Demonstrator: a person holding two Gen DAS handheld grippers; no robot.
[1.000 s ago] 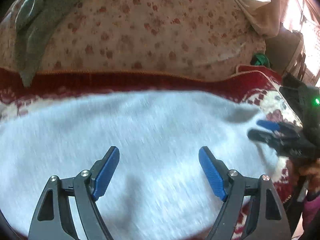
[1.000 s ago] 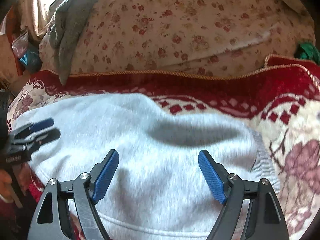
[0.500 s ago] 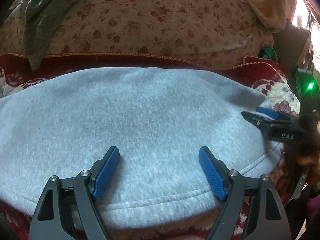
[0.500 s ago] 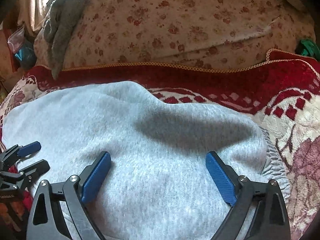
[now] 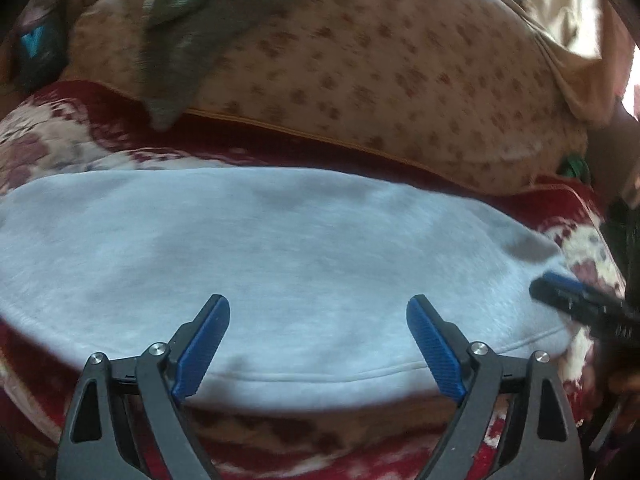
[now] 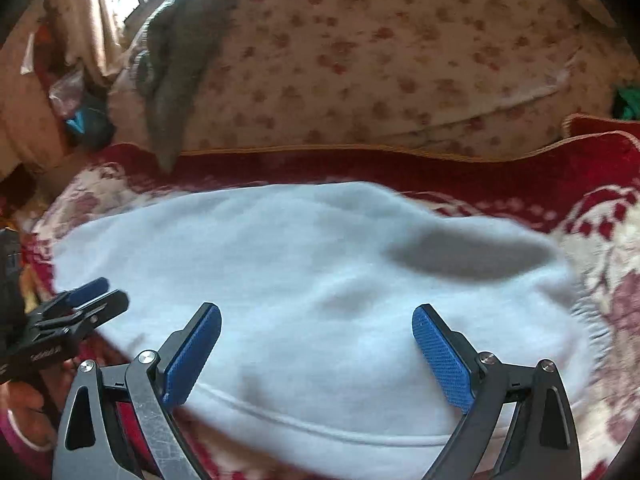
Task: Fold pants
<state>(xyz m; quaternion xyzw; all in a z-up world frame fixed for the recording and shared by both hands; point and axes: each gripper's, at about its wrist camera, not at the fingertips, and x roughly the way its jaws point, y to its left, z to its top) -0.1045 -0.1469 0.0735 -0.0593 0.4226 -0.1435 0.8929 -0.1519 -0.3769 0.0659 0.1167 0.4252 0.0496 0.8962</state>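
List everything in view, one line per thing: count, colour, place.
pants: one, light grey, folded flat on the blanket, hem nearest the grippers.
blanket: one, red and cream patterned, under the pants.
floral bedding: one, beige with reddish flowers, behind the blanket.
grey cloth: one, draped over the bedding's left side.
green item: one, far right edge; too small to identify.
left gripper: black, blue pads, jaws opening, nothing between.
right gripper: same colours, open over the pants.

Both views motion-blurred. Pants (image 5: 280,264) left end cut off by left wrist picture's edge; near hem blurred. Right gripper (image 5: 576,300) mostly beyond frame edge, smeared. Green object (image 6: 628,102) beside floral bedding (image 6: 400,60) unidentifiable.
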